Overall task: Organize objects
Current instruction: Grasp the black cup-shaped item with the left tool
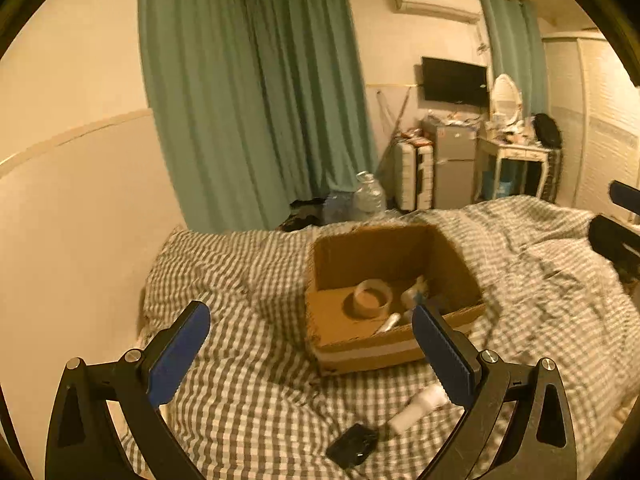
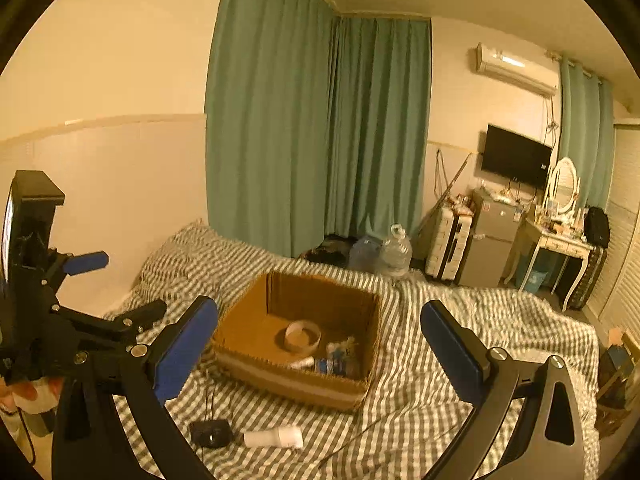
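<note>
My left gripper (image 1: 310, 354) has black, curved plastic arms with triangular cut-outs near their outer ends, and round silver screws sit at the joints. Its fingers (image 1: 179, 354) carry flat blue pads — the other pad shows fine ribbing. My right gripper (image 2: 320, 354) is built the same: black frame, silver screws, blue pads on the fingers (image 2: 185, 350). From the right wrist view, the left unit also shows a tall black block on top.

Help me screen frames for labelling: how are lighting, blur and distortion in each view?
Left wrist: dim amber light, strong fisheye bending, motion smear on the cardboard box and checked bedding. Right wrist: the same amber cast and curvature, but sharper; the tape roll and white bottle read clearly.
</note>
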The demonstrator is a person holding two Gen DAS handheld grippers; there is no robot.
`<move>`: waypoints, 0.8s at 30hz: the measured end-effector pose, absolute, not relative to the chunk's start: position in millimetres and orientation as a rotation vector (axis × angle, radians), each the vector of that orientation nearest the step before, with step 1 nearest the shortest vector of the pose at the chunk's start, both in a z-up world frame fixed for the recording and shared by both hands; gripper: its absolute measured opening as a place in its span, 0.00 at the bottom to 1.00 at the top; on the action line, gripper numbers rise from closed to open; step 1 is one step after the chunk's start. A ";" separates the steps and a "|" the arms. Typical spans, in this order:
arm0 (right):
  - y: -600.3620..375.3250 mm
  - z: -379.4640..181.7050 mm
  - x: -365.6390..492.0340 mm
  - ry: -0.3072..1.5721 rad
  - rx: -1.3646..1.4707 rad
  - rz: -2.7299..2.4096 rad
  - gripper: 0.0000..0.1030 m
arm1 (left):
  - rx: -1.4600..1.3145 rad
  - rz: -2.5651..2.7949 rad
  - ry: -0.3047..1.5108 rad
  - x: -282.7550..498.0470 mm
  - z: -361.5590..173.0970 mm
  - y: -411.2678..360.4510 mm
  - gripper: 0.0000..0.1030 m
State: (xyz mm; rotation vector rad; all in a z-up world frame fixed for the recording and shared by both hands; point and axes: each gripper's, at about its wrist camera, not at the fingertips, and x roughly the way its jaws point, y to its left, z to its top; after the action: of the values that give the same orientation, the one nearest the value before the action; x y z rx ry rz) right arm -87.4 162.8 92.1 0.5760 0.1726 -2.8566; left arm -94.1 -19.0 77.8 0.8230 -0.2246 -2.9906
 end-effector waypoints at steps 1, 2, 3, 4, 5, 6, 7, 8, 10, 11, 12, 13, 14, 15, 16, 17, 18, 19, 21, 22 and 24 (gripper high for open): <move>163.7 82.1 -89.8 0.160 0.600 -2.849 0.99 | 0.835 -2.977 -0.230 -96.2 68.6 -21.4 1.00; 165.3 69.9 -94.8 0.143 0.629 -2.835 0.99 | 0.860 -2.960 -0.234 -99.0 54.3 -23.7 1.00; 166.5 60.6 -98.3 0.132 0.646 -2.825 0.99 | 0.874 -2.944 -0.225 -101.4 42.9 -25.8 1.00; 167.2 50.6 -101.9 0.123 0.663 -2.816 0.99 | 0.890 -2.933 -0.214 -102.7 30.3 -28.2 1.00; 167.7 38.6 -105.5 0.119 0.682 -2.804 0.99 | 0.922 -2.927 -0.203 -104.4 13.0 -30.3 1.00; 168.0 24.3 -109.3 0.120 0.710 -2.785 0.99 | 0.948 -2.918 -0.200 -106.0 -0.9 -31.2 1.00; 168.0 10.0 -113.9 0.125 0.740 -2.765 0.99 | 0.983 -2.897 -0.206 -107.6 -18.6 -31.6 1.00; 167.9 -5.3 -117.8 0.132 0.771 -2.745 0.99 | 1.008 -2.883 -0.207 -108.2 -33.0 -32.4 1.00; 168.0 -37.2 -125.0 0.136 0.833 -2.723 0.99 | 1.059 -2.865 -0.197 -108.9 -61.3 -34.7 1.00; 168.0 -51.5 -128.2 0.133 0.868 -2.713 0.99 | 1.123 -2.852 -0.190 -110.2 -81.3 -34.8 1.00; 167.9 -66.2 -131.6 0.123 0.896 -2.700 0.99 | 1.173 -2.840 -0.189 -111.9 -95.8 -34.2 1.00; 168.0 -80.4 -135.3 0.102 0.925 -2.687 0.99 | 1.219 -2.826 -0.187 -113.4 -108.7 -33.9 1.00; 168.2 -90.4 -138.0 0.083 0.947 -2.678 0.99 | 1.265 -2.818 -0.189 -114.4 -124.5 -31.5 1.00; 168.6 -105.8 -142.1 0.054 0.988 -2.669 0.99 | 1.294 -2.817 -0.198 -115.3 -135.5 -28.9 1.00; 168.0 -115.1 -144.6 0.042 1.012 -2.665 0.99 | 1.319 -2.820 -0.210 -115.2 -144.7 -26.5 1.00; 168.1 -124.8 -147.0 0.029 1.041 -2.662 0.99 | 1.363 -2.816 -0.231 -116.3 -157.1 -22.1 1.00; 168.7 -134.6 -149.5 0.018 1.070 -2.660 0.99 | 1.403 -2.805 -0.249 -116.0 -165.0 -19.9 1.00; 168.6 -142.0 -151.1 0.011 1.091 -2.658 0.99 | 1.448 -2.800 -0.262 -116.8 -172.1 -17.5 1.00; 171.4 -152.9 -153.7 -0.007 1.141 -2.650 0.99 | 1.543 -2.792 -0.280 -118.0 -183.9 -12.1 1.00; 172.5 -155.5 -154.2 -0.013 1.153 -2.650 0.99 | 1.557 -2.778 -0.293 -119.0 -187.0 -11.0 1.00; 176.3 -153.2 -153.9 -0.038 1.151 -2.652 0.99 | 1.574 -2.761 -0.300 -121.0 -192.1 -10.9 0.99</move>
State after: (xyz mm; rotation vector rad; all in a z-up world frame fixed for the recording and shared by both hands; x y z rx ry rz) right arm -153.9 176.3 -153.2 1.1515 -0.0382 -2.6520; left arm -121.0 -10.9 -192.1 1.5742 -0.3002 -2.7606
